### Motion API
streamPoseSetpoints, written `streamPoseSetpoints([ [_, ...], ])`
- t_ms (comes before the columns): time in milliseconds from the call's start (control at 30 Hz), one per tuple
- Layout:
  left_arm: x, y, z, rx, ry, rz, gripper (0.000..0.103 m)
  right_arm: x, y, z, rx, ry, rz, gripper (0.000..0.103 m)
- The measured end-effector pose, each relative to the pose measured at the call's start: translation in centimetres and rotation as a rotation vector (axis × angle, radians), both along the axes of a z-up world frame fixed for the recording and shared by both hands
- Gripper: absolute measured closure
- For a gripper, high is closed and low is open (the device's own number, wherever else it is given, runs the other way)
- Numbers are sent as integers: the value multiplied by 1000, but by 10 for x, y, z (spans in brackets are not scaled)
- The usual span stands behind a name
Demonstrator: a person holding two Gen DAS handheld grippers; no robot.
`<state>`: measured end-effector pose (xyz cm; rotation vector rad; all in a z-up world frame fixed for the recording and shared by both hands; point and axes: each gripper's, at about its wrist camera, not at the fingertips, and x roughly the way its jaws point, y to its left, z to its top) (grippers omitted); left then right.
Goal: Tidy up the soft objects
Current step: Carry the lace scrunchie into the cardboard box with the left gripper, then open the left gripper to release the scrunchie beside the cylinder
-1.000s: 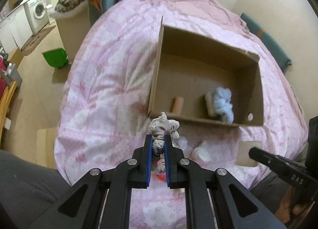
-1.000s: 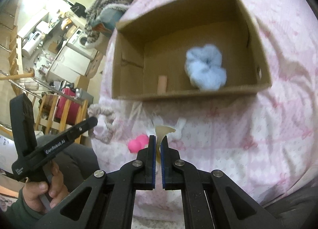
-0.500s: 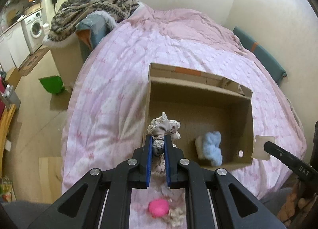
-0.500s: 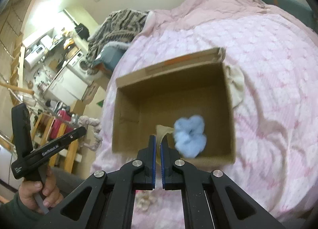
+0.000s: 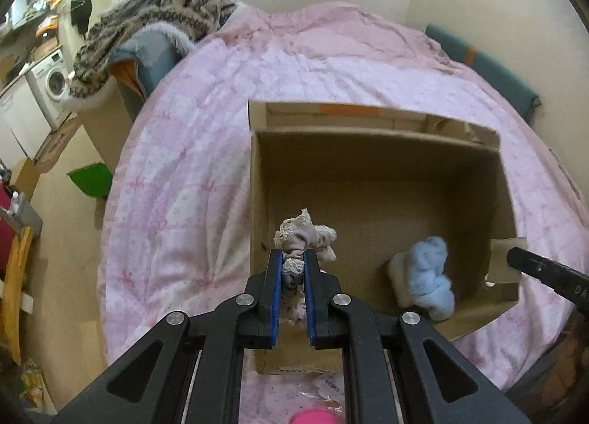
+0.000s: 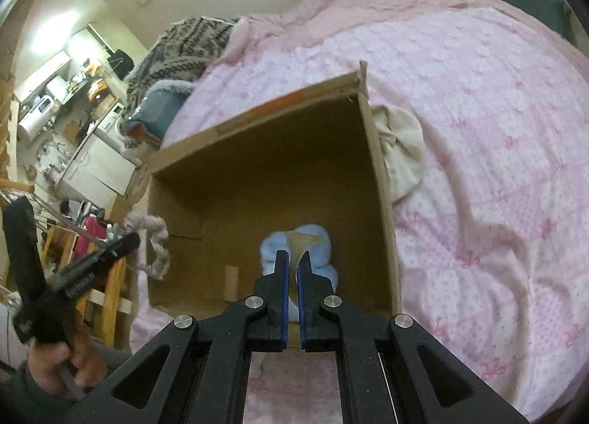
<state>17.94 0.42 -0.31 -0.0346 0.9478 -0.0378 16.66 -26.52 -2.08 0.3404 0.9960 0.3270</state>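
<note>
An open cardboard box (image 5: 371, 122) (image 6: 379, 181) sits on the pink bed. Inside it lie a fluffy light-blue scrunchie (image 5: 430, 276) (image 6: 325, 273) and a small tan roll (image 6: 232, 278). My left gripper (image 5: 293, 258) is shut on a grey lace-trimmed scrunchie (image 5: 300, 236), hanging over the box's near left corner. It also shows at the left of the right wrist view, the left gripper (image 6: 123, 245) with the scrunchie (image 6: 156, 247). My right gripper (image 6: 292, 258) is shut on a thin beige piece (image 6: 300, 241) above the box's near side. The left wrist view shows that beige piece (image 5: 506, 260) at the box's right wall.
A cream cloth (image 6: 401, 144) is bunched against the box's outer right wall. A pink soft object (image 5: 311, 416) lies on the bed in front of the box. A striped blanket (image 5: 158, 7) is heaped at the far left. A hand (image 6: 66, 365) holds the left gripper.
Both grippers have moved forward from in front of the box to over its near side, each still holding its piece. The pink object has slid to the bottom edge of the view.
</note>
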Motion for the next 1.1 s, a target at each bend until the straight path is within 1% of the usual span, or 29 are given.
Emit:
streamPoseSetpoints([
  [67, 4, 3, -5, -48, 15, 3, 93, 2, 2, -4, -8, 14, 1, 97],
  [100, 5, 4, -6, -58, 17, 3, 93, 4, 3, -6, -15, 21, 2, 97],
  [200, 6, 5, -11, -67, 29, 10, 93, 8, 9, -15, -49, 52, 7, 97],
  [300, 7, 3, -16, -88, 49, 3, 93, 11, 10, -24, -58, 83, 12, 97],
  [467, 9, -3, -19, -84, 62, -6, 93, 13, 4, -29, -48, 108, 2, 97],
  [567, 10, -5, -22, -96, 74, -5, 93, 13, 4, -31, -50, 113, 3, 97],
  [700, 9, -8, -21, -93, 70, -19, 93, 15, 5, -32, -50, 122, 9, 97],
  [833, 9, -8, -21, -92, 78, -15, 93, 14, 9, -30, -44, 107, 24, 97],
  [900, 9, -7, -22, -90, 85, -10, 93, 14, 12, -27, -55, 93, 36, 97],
  [1100, 8, -7, -23, -63, 91, -2, 91, 14, 19, -27, -87, 90, 49, 96],
])
